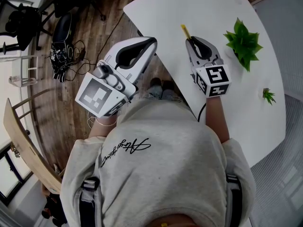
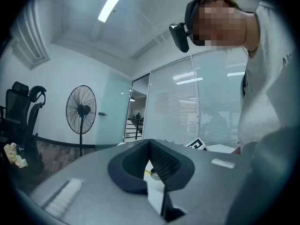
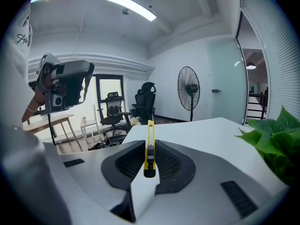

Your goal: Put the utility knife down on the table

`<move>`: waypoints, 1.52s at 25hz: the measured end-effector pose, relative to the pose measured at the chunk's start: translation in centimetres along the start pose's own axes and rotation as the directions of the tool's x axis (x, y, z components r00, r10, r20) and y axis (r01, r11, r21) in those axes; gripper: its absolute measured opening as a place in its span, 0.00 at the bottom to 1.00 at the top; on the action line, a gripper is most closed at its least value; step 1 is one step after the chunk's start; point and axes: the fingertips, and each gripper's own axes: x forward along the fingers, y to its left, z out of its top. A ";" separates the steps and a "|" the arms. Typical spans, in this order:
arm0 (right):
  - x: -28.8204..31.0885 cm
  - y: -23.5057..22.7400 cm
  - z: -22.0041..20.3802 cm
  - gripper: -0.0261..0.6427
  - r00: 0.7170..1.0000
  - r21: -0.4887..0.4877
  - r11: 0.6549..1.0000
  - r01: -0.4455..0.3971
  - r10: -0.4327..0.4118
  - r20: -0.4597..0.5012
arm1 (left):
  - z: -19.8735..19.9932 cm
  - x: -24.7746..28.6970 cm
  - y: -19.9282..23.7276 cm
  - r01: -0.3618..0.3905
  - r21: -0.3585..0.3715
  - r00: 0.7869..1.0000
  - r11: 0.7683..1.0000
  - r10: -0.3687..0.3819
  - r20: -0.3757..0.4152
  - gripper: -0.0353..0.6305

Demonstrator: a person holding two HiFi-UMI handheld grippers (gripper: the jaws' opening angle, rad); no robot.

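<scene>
Knife stood edge-on between the jaws of the right gripper, pinched on both flat sides, its yellow tip sticking out past the pads and pointing away from the person. It hung over the table, just inside the curved near edge that ran down toward the person's waist; whether it touched the top could not be told. Ahead of the tip the white top lay bare up to its far edge. On the right a plant stood near the gripper, its leaves close beside that jaw, and a small sprig lay further right. The right forearm reached out from the body across the table edge, the gripper tipped slightly downward. The left gripper was off the table, over the wooden floor, held level by the chest; its jaws met at the tips with nothing between them.
</scene>
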 end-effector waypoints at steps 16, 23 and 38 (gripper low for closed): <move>1.4 -0.7 -2.6 0.14 0.997 0.004 1.000 0.000 0.000 -0.071 | 0.2 0.0 0.3 -0.008 0.005 1.000 1.000 0.008 -0.006 0.05; 1.9 -1.0 -3.7 0.14 0.995 0.005 1.000 0.001 0.000 -0.104 | 0.2 0.0 0.4 -0.012 0.005 1.000 1.000 0.012 -0.008 0.05; 2.9 -1.5 -5.9 0.14 0.983 -0.018 1.000 0.012 -0.015 -0.183 | -0.1 0.1 0.2 -0.017 -0.001 1.000 1.000 0.017 -0.014 0.05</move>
